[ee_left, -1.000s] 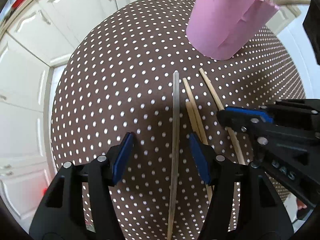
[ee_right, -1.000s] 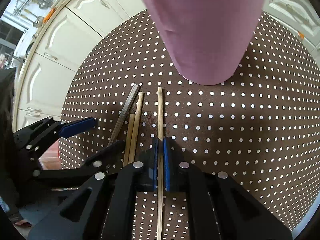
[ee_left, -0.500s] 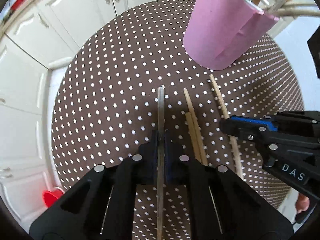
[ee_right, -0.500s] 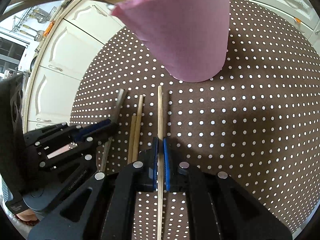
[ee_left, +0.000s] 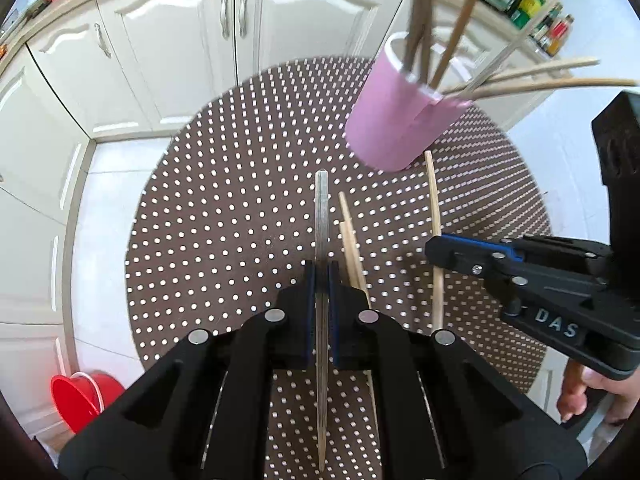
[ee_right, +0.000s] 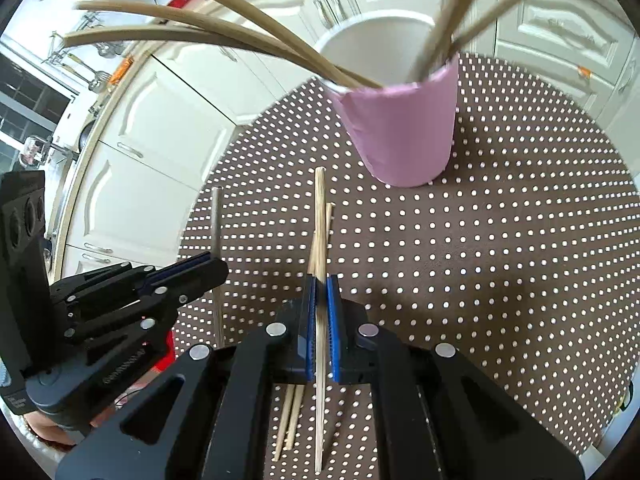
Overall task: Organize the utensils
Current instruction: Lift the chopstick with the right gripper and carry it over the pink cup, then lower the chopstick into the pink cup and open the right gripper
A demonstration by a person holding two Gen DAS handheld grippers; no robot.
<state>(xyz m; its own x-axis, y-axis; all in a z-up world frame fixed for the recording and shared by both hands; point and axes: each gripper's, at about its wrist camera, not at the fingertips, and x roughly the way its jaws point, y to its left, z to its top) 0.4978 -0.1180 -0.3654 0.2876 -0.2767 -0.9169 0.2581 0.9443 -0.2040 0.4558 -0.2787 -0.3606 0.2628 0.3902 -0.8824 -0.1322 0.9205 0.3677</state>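
Note:
A grey metal chopstick (ee_left: pixel 321 216) is clamped in my left gripper (ee_left: pixel 321 276), which is shut on it and raised above the round dotted table (ee_left: pixel 224 216). My right gripper (ee_right: pixel 320 284) is shut on a wooden chopstick (ee_right: pixel 319 208), also off the cloth. Two wooden chopsticks (ee_left: pixel 350 240) lie side by side on the table between the held ones; in the right wrist view this pair (ee_right: pixel 292 420) shows below the held stick. The pink cup (ee_left: pixel 400 128) stands ahead with several long utensils leaning out of it. From the right wrist view, the cup (ee_right: pixel 404 128) is ahead and slightly right, and the left gripper (ee_right: pixel 212 270) is at the left.
White kitchen cabinets (ee_left: pixel 180 40) run behind the table. A red bucket (ee_left: pixel 80 396) sits on the floor at the lower left. A person's hand (ee_left: pixel 588 392) holds the right gripper's handle. Bottles stand on a shelf (ee_left: pixel 540 4) at the upper right.
The left gripper closed on the grey chopstick. Both grippers then rose from the table with their chopsticks, so the cup's rim and the utensils in it came into view.

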